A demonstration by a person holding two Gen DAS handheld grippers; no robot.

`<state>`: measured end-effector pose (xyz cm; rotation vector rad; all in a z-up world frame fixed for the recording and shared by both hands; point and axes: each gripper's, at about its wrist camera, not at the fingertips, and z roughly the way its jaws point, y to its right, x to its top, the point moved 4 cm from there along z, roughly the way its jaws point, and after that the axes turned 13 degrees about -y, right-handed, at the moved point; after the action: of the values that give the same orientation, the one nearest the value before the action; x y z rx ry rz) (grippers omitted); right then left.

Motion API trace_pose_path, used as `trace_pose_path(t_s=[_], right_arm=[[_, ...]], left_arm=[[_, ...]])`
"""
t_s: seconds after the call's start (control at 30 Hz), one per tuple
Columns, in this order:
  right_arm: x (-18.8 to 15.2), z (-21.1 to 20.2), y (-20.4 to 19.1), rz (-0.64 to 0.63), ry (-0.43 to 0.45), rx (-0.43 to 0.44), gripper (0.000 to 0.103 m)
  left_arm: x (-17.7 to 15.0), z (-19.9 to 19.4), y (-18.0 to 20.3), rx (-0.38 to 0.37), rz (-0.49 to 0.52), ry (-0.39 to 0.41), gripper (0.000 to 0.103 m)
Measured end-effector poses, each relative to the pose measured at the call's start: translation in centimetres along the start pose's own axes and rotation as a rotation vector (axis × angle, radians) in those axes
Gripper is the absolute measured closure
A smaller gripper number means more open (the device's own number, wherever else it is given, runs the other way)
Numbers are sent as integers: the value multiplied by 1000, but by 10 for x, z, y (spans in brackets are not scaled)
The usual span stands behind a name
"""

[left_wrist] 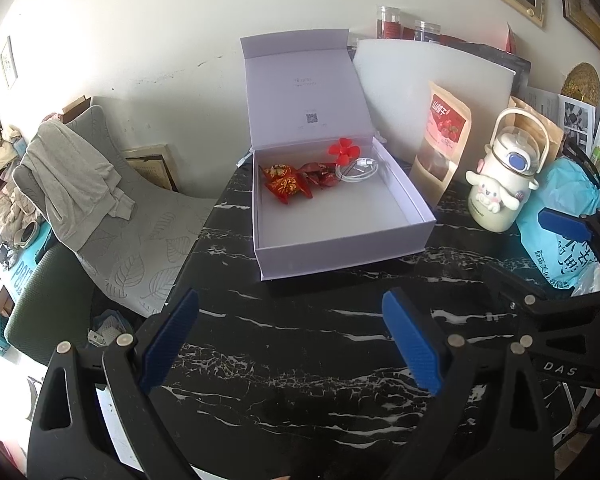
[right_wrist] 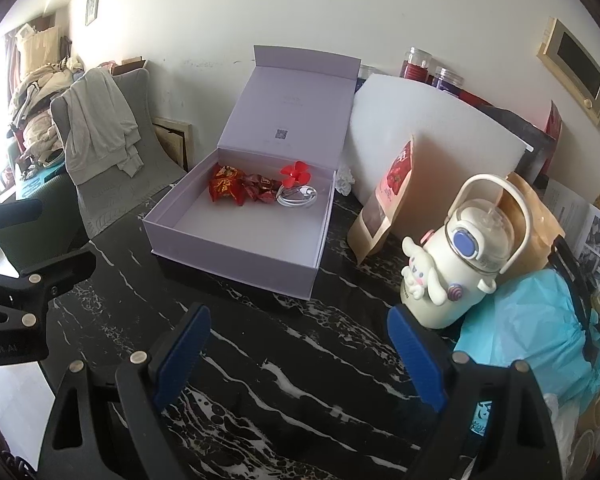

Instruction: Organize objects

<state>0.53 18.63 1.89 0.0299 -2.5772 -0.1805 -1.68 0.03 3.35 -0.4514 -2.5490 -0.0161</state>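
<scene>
A pale lilac cardboard gift box (left_wrist: 336,236) with its hinged lid (left_wrist: 300,92) standing upright sits on the black white-veined marble surface (left_wrist: 300,360). Along the box's far wall lie red-and-gold foil sweet packets (left_wrist: 286,186), a red flower-shaped clip (left_wrist: 342,150) and a coiled white cable (left_wrist: 358,170), the clip partly over the cable. The left tool (left_wrist: 290,338) hovers above bare marble on the near side of the box, its blue-padded jaws spread wide and empty. The right tool (right_wrist: 298,354) is likewise wide and empty, nearer a white cartoon-dog water bottle with loop handle (right_wrist: 452,264). A kraft snack pouch with red label (right_wrist: 384,208) leans on a white board (right_wrist: 440,136) behind it.
</scene>
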Motion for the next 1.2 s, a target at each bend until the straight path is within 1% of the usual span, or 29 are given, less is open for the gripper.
trace_pose_path(t_s=[0.13, 0.33, 0.47, 0.93, 1.2], right_arm=[[1, 1, 0, 0, -2, 3, 12], [3, 2, 0, -7, -5, 1, 12], [4, 5, -2, -12, -10, 0, 12], [2, 9, -3, -20, -22, -10, 12], [2, 8, -4, -27, -24, -17, 12]], left_arm=[[-1, 2, 0, -14, -6, -15, 10], [0, 2, -3, -6, -12, -12, 10], [1, 2, -1, 7, 0, -14, 10], [-2, 2, 2, 1, 15, -17, 10], [-4, -1, -2, 22, 9, -21, 10]])
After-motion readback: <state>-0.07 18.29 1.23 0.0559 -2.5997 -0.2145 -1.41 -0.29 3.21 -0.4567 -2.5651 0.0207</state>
